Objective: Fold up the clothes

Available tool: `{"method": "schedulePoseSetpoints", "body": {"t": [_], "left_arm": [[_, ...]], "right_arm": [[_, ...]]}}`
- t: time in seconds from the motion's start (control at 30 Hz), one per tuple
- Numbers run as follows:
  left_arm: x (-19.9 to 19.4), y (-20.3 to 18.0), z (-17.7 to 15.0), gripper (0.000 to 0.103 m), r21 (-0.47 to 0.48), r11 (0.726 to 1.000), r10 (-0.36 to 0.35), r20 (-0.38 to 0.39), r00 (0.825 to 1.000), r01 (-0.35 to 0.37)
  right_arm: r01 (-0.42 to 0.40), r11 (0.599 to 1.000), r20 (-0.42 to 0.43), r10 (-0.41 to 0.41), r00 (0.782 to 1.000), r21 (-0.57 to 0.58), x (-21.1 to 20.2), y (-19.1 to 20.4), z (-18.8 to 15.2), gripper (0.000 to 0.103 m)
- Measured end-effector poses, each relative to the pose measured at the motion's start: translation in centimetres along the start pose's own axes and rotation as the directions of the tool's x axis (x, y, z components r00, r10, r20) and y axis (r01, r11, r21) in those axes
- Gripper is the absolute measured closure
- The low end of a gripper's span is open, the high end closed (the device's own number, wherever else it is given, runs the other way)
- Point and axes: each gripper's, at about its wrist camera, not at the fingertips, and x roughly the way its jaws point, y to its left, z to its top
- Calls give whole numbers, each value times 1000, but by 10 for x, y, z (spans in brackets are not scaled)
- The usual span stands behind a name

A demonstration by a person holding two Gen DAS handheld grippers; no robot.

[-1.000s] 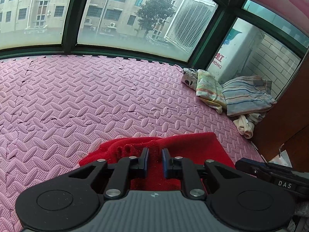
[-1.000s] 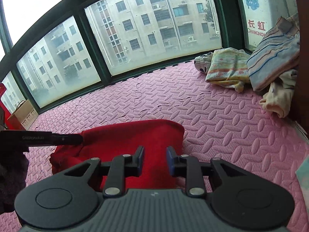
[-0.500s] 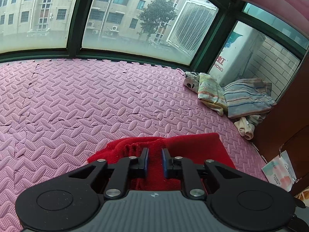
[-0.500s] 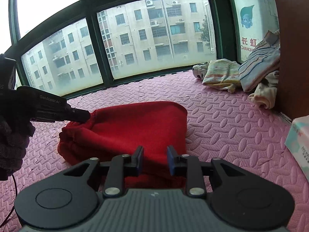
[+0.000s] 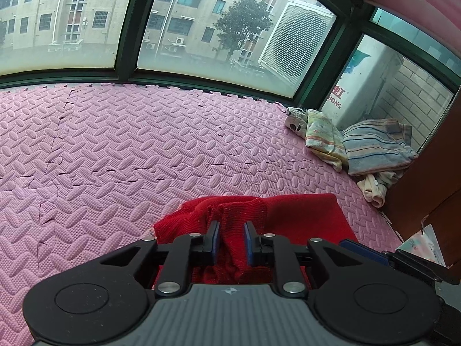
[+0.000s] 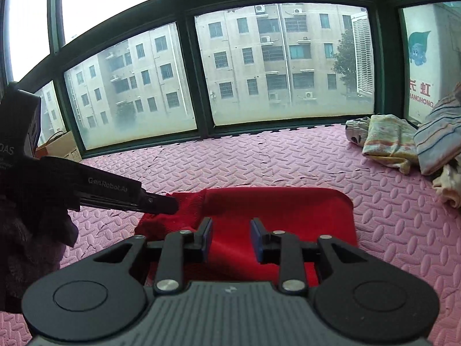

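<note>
A red knit garment [image 5: 302,216] lies folded on the pink foam mat [image 5: 115,158], close in front of both grippers. My left gripper [image 5: 232,239] is shut on a bunched edge of it; knit fabric fills the gap between the blue pads. In the right wrist view the left gripper [image 6: 170,204] pinches the left edge of the red garment [image 6: 276,207], held by a dark gloved hand [image 6: 26,230]. My right gripper [image 6: 230,238] hovers open over the garment's near part with nothing between its pads. One of its fingers [image 5: 357,249] shows at the lower right of the left wrist view.
A heap of other clothes sits at the far right corner: a striped cloth [image 5: 374,150], a pale flowered one [image 5: 322,138] and a cream piece [image 5: 374,190]. A brown wooden cabinet [image 5: 426,187] and a tissue pack [image 5: 420,245] border the right. Windows close off the back. A cardboard box [image 6: 60,147] stands far left.
The right gripper drew back, then came in over the garment again and reappears in the left wrist view. The left gripper kept its hold on the edge and shifted slightly forward.
</note>
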Motion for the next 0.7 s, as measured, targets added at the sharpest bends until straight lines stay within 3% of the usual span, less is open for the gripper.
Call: {"method": "schedulePoseSetpoints", "body": {"t": [0.17, 0.3, 0.43, 0.53, 0.63, 0.7], "left_arm": [[6, 5, 0, 84, -5, 1000, 15, -7, 1000, -15], [14, 9, -3, 84, -16, 1000, 26, -23, 999, -26], [8, 8, -2, 84, -17, 1000, 26, -17, 1000, -26], [-3, 6, -2, 81, -15, 1000, 26, -3, 1000, -26], [-17, 3, -6, 63, -4, 999, 34, 12, 999, -34], [-26, 0, -11, 58, 9, 999, 39, 20, 999, -39]], "right_arm": [[-7, 999, -49, 5, 999, -36, 23, 23, -17, 80], [44, 995, -35, -47, 998, -94, 27, 35, -39, 80], [57, 990, -16, -59, 998, -126, 20, 39, -33, 79], [56, 991, 3, -56, 998, -119, 6, 36, -23, 68], [31, 996, 1, -31, 1000, -84, -8, 29, -18, 49], [39, 996, 5, -39, 999, -84, -16, 28, -20, 46]]}}
